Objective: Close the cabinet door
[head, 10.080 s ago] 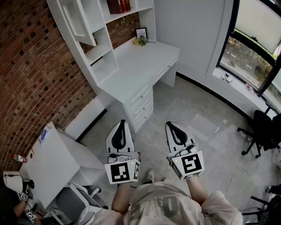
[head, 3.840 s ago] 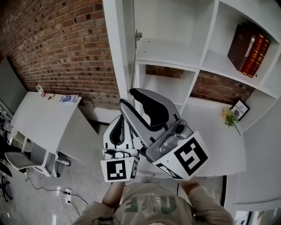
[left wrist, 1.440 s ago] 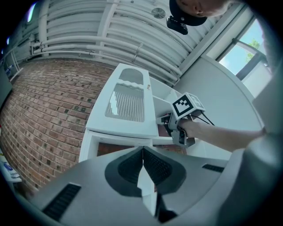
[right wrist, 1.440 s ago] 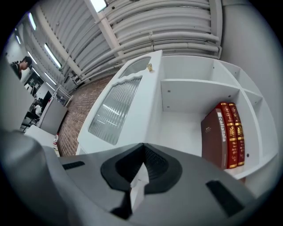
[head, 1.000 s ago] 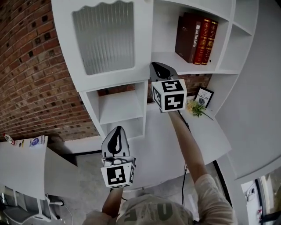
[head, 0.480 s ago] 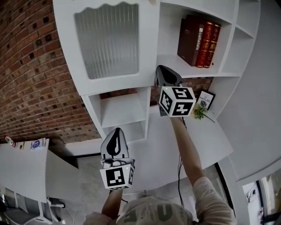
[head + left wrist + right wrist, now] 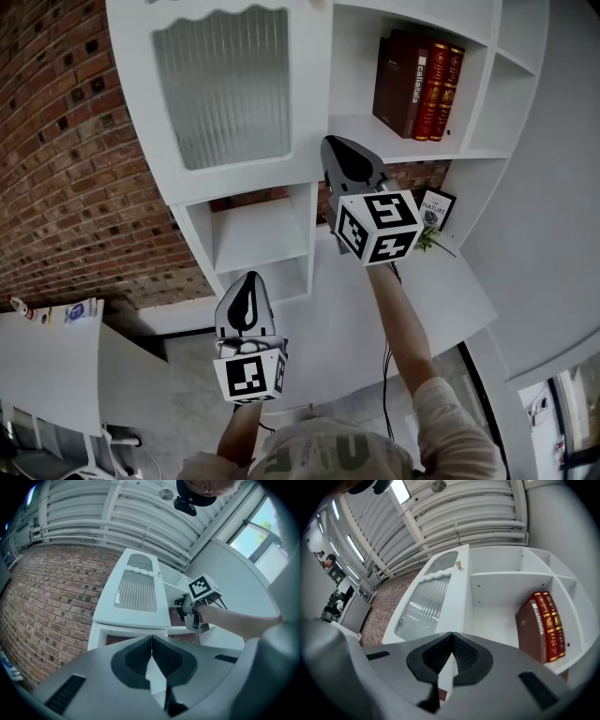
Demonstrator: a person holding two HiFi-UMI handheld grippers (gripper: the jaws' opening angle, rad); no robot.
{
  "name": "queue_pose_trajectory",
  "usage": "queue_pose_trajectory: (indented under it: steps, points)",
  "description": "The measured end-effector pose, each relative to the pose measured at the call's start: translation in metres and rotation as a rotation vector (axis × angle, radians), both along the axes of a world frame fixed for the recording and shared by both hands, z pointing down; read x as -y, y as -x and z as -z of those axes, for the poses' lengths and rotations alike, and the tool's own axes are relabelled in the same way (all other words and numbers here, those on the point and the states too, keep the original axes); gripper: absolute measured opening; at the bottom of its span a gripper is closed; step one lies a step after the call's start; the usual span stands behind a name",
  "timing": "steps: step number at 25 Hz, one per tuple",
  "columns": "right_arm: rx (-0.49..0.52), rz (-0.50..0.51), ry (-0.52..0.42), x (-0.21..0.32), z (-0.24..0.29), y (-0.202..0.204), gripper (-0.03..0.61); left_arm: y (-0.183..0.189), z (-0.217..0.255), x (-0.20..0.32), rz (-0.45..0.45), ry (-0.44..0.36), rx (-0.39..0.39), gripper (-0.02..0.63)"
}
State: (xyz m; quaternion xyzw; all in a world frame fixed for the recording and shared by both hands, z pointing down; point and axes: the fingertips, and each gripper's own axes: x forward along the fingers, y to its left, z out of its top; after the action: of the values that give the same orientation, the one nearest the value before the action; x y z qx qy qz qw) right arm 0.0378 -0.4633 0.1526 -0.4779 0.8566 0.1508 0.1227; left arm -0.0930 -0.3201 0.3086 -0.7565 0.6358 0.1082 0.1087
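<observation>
Task thing: the white cabinet door with a ribbed glass panel (image 7: 225, 94) is filling the upper left of the head view. It is lying flush with the white cabinet frame, so I am judging it shut or very nearly shut.
Knob: one small brass knob (image 7: 459, 565) is showing near the door's free edge, upper centre of the right gripper view.
Right gripper (image 7: 452, 637): its jaws are pressing together with nothing between them. It is hanging at the centre of the head view, just right of the door's lower right corner. Whether it is touching the cabinet I cannot tell.
Left gripper (image 7: 151, 639): its jaws are meeting too and gripping nothing. It is hovering at the lower centre of the head view, well below the door.
Handling (judgement): the door is looking like a stiff, fairly light hinged panel that swings to a gentle push. The glass is looking fragile, and the knob small and slippery.
Where to take hold (judgement): I am favouring closed jaws against the white frame strip on the knob side, never on the glass.
Counts: one door, one knob and two grippers are in view.
Books: three upright books (image 7: 417, 75), one dark maroon and two red, are standing at upper right.
Shelves: two open cubbies (image 7: 255, 234) are sitting under the door.
Counter: one white counter (image 7: 450, 291) is carrying one small picture frame (image 7: 433, 208).
</observation>
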Motion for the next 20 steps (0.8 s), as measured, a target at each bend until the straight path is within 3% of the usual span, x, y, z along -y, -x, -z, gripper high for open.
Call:
queue_pose_trajectory:
  steps: [11, 20]
  points:
    - [-0.062, -0.020, 0.093, 0.017, -0.033, 0.019, 0.017, -0.003, -0.001, -0.010, -0.010, -0.002, 0.020, 0.014]
    - [-0.061, -0.071, 0.079, 0.033, -0.034, 0.022, 0.017, 0.009, -0.006, -0.012, 0.010, 0.013, 0.012, 0.012]
